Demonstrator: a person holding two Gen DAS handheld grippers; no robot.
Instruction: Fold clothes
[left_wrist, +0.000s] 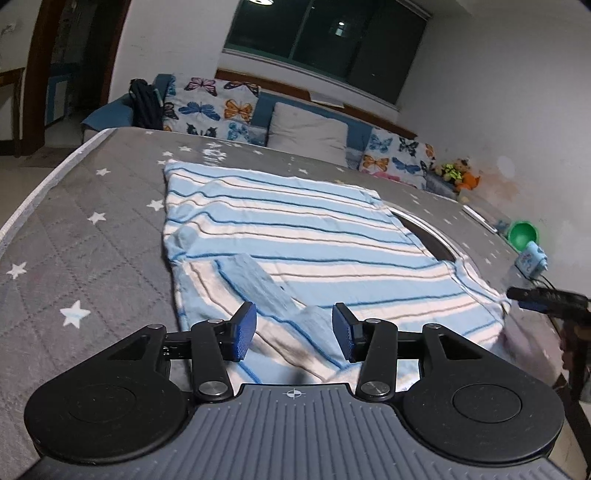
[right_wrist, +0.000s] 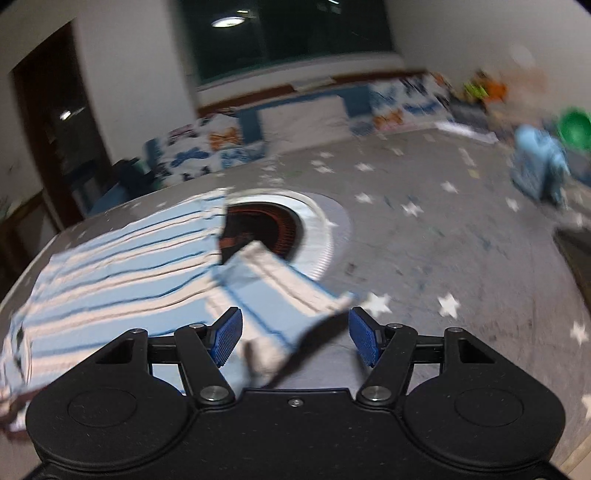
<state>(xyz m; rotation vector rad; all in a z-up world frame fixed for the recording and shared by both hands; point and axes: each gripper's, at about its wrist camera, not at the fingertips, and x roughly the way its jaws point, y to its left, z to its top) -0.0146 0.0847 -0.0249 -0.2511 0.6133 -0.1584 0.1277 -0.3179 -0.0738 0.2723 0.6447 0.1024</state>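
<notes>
The striped shirt (left_wrist: 295, 236) lies spread flat on the grey star-printed surface (left_wrist: 74, 229), its far edge lapping over the round recessed heater plate (left_wrist: 428, 236) set into that surface. One sleeve sits on the plate side; the other is turned in over the body on the side away from the plate.

The left hand-held gripper (left_wrist: 293, 330) hovers over the shirt edge farthest from the plate, pads spread wide, nothing between them. The right hand-held gripper (right_wrist: 295, 334) hangs just short of the plate, also spread, with the loose sleeve (right_wrist: 280, 284) lying between and ahead of its fingers but not pinched; this view is blurred.

Risks, as I judge them:
- Closing on that sleeve may catch only one thin layer, so it slips out in the lift.
- Cloth over the plate could snag on the rim or sag into the recess when pulled.
- Pulling one side alone likely drags the whole shirt across the smooth cover and skews the stripes.
- The blue toy (right_wrist: 539, 170) and green bowl (right_wrist: 574, 127) beyond the plate could be knocked by a wide swing.
</notes>
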